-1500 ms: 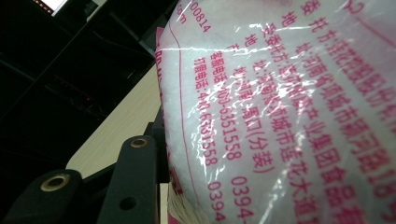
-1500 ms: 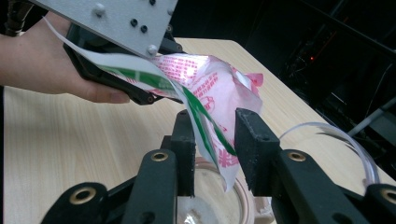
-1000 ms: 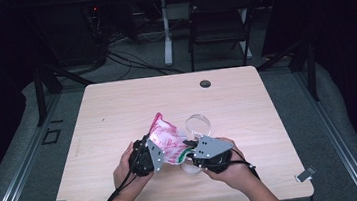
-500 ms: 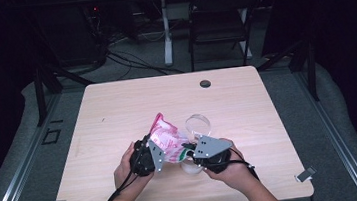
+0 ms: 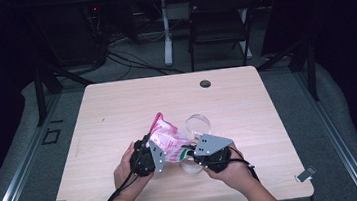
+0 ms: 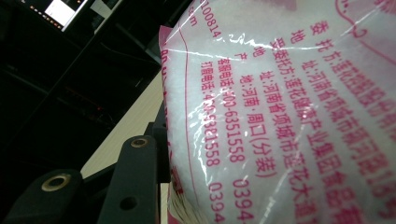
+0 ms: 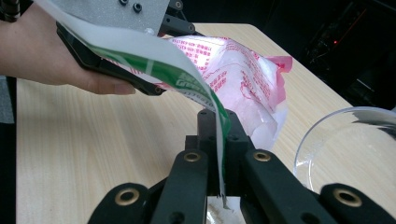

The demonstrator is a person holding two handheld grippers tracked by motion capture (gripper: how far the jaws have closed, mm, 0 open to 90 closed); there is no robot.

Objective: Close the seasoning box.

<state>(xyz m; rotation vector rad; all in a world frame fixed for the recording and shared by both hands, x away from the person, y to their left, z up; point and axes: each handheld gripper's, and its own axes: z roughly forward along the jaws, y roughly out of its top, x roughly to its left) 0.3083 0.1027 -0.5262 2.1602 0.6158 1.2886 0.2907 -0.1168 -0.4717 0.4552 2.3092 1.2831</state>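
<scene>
My left hand-held gripper [image 5: 158, 152] clamps the bag [image 5: 166, 141] steady while my right hand-held gripper [image 7: 219, 154] pinches its edge, tipping it over the bowl [image 5: 197, 124].

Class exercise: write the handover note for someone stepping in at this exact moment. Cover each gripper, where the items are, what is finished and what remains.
Right gripper: jaws shut on the edge of the pink-printed bag.
Left gripper: against the bag's other side; whether it is clamped cannot be told.
The bag, full of white granules, is held up above the table between both grippers. A clear glass bowl stands just beyond it.
Done: bag lifted and gripped.
Left: probably open the bag and pour into the bowl, which looks about empty.
</scene>
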